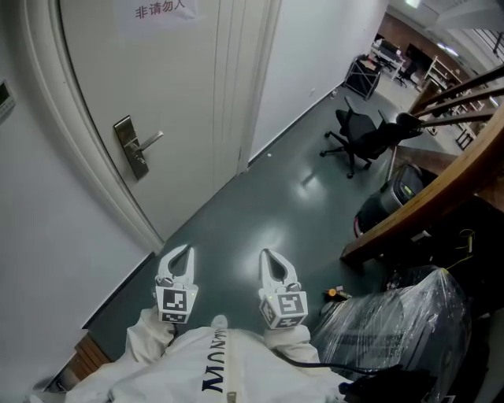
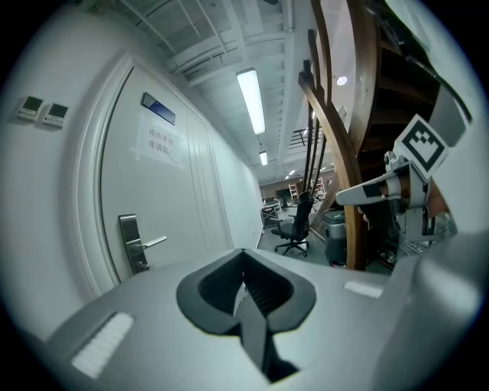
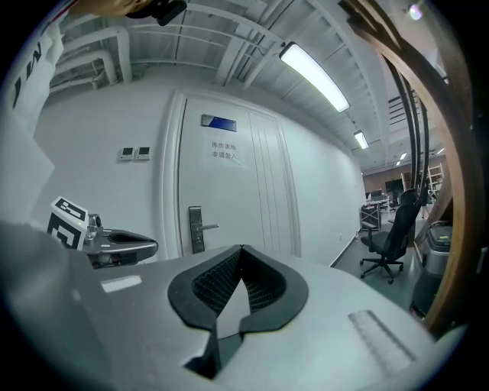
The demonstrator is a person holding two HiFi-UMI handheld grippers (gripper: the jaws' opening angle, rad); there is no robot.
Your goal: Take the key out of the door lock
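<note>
Ahead and to the left of the left tool (image 1: 186,250) stands a closed white door (image 1: 157,71); its metal lock plate (image 1: 130,149) and lever handle (image 1: 151,139) are well apart from both tools; the key is too small to make out at the lock. Left tool: jaws together, nothing between them; right tool (image 1: 268,254) just beside it on its right, jaws also closed, empty; white sleeves (image 1: 150,334) sit behind both.

Under the tools lies a glossy dark grey-green floor (image 1: 260,205) showing a pale reflection; plain white walls (image 1: 315,39) flank the door. A paper notice (image 1: 153,9) with red print hangs high on the door; blue plate (image 3: 219,122) near the door's top; two wall switches (image 3: 134,153) left of the frame.

Right of the right tool and farther off: black office chair (image 1: 358,135) on the floor; curved wooden stair rail (image 1: 441,189); plastic-wrapped bundle (image 1: 402,323) near on the right; small yellow item (image 1: 337,293) on the floor between right tool and bundle. Strip light (image 3: 313,75) overhead; more office furniture (image 1: 394,55) far down the corridor.
</note>
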